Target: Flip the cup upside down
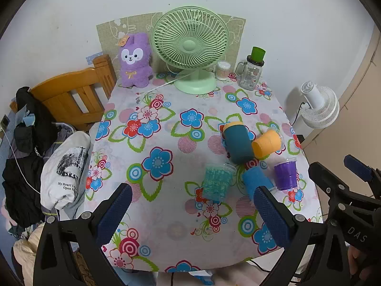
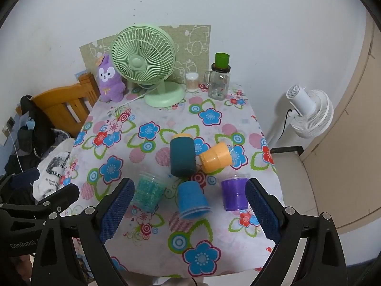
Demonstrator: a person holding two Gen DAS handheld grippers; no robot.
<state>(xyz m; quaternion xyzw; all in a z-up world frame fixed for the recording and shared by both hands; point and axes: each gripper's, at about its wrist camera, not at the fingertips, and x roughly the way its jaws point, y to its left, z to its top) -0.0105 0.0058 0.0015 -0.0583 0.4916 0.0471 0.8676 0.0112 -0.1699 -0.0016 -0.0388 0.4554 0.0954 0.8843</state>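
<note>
Five cups sit grouped on the right half of the flower-patterned tabletop (image 2: 152, 257). A dark teal cylindrical cup with a yellow rim (image 2: 182, 155) lies on its side, and a yellow-orange plastic cup (image 2: 216, 157) lies tipped over just beside it, the two touching or nearly so. Nearer the cameras, a clear cup filled with turquoise material (image 2: 148, 193) stands mouth up, a bright blue plastic cup (image 2: 192, 199) rests mouth down with its rim toward the near edge, and a purple plastic cup (image 2: 233, 193) stands upright with a clear rim on top.

The right gripper (image 2: 189, 212) hovers above the near edge of the tabletop with its jaws spread wide and empty; in its view the turquoise, blue and purple cups appear between the blue-padded fingers. The left gripper (image 1: 193, 213) hangs to the left of it, jaws likewise spread and holding nothing.

At the far edge stand a pale green desk fan (image 2: 145, 63), a purple plush rabbit (image 2: 110, 81), and a glass mason jar with a green cup on top (image 2: 219, 81).
</note>
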